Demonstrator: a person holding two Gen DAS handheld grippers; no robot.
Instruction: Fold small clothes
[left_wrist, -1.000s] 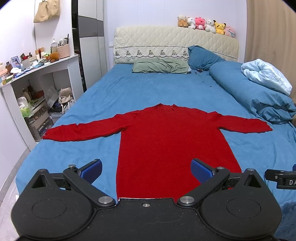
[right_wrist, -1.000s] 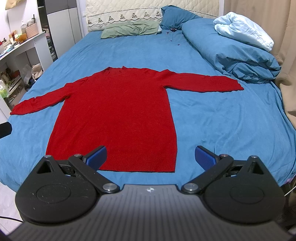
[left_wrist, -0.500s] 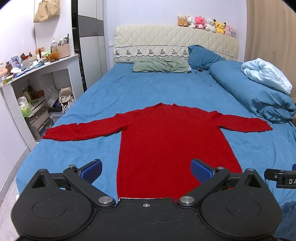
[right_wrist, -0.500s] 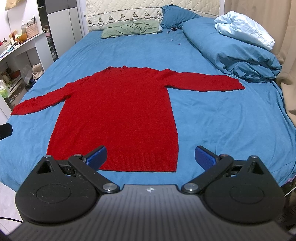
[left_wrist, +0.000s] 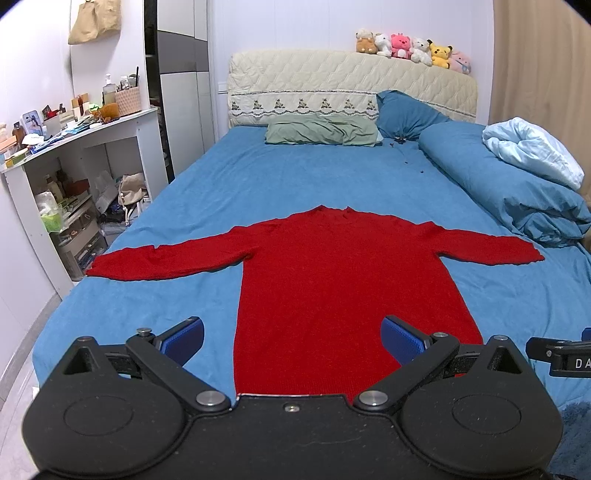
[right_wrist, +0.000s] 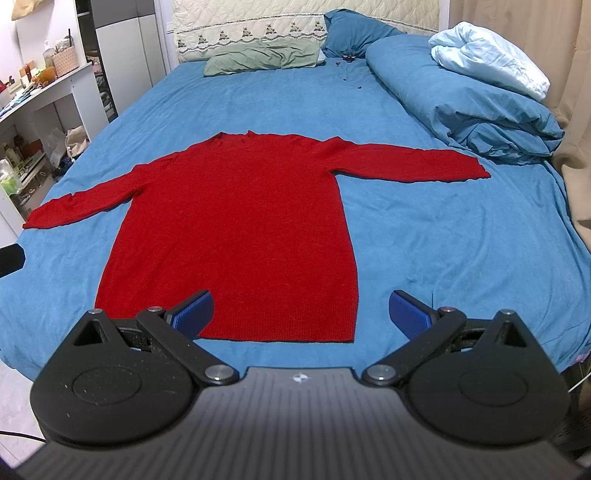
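Item, at the far left: a white worktop (left_wrist: 122, 120) is set against the wall, cluttered with bottles and a basket; shelves are seen beneath it. Item: a bed (left_wrist: 295, 184) with a blue sheet is spread across the middle of both views, backed by a cream quilted headboard (left_wrist: 351, 88) on which a row of soft toys (left_wrist: 410, 48) is lined up. Item: a green pillow (left_wrist: 321, 129) is laid at the head of the bed, with a blue pillow (left_wrist: 406, 114) just beside it on the right. Item: a red sweater (left_wrist: 332, 288) is laid flat on the sheet, collar toward the headboard, hem toward the foot of the bed, both sleeves stretched straight out to the sides; it is unfolded and is touched by neither tool. Item: the left hand-held gripper (left_wrist: 293, 341) is held above the hem, jaws spread wide, nothing between its blue pads. Item: the right hand-held gripper (right_wrist: 301, 312) is held above the hem near the right corner of the sweater, jaws likewise spread wide and empty. Item, at the right: a rolled blue duvet (right_wrist: 461, 96) is laid along the bed's edge, with a pale blue blanket (right_wrist: 487, 62) bundled on top of it. Item: a beige curtain (left_wrist: 539, 74) is hung at the far right.
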